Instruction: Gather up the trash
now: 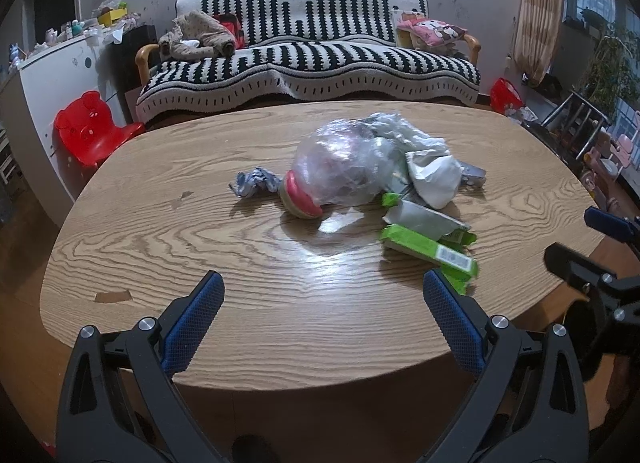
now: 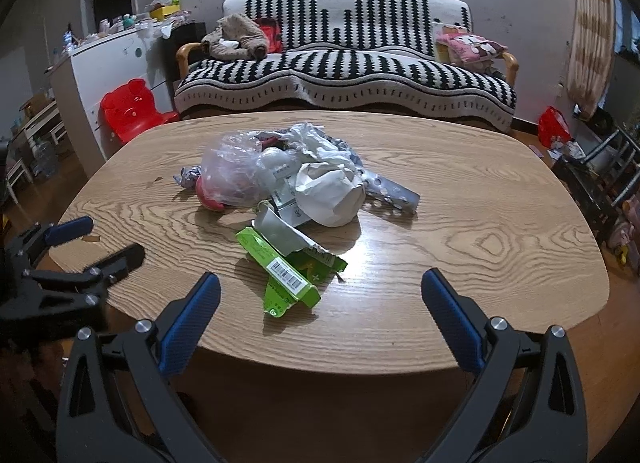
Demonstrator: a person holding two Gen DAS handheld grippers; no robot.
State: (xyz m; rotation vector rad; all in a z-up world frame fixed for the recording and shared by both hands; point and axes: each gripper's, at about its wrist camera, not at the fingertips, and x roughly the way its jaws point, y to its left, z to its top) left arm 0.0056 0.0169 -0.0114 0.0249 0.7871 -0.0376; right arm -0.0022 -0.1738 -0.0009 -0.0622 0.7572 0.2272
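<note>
A: How are the two set?
B: Left gripper (image 1: 323, 292) spread wide, holding nothing; right gripper (image 2: 321, 290) likewise.
A: Side by side?
B: Yes, the right one sits at the left's three o'clock.

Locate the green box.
The green box lies flattened at the pile's near edge on the table, in front of the white bag, nearest the right tool.

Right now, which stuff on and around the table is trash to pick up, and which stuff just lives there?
Trash to collect:
clear plastic bag
green carton
crumpled white paper
small blue-grey wrapper
spotted silver wrapper

Just lying about:
striped sofa
red bear chair
pink cushion
</note>
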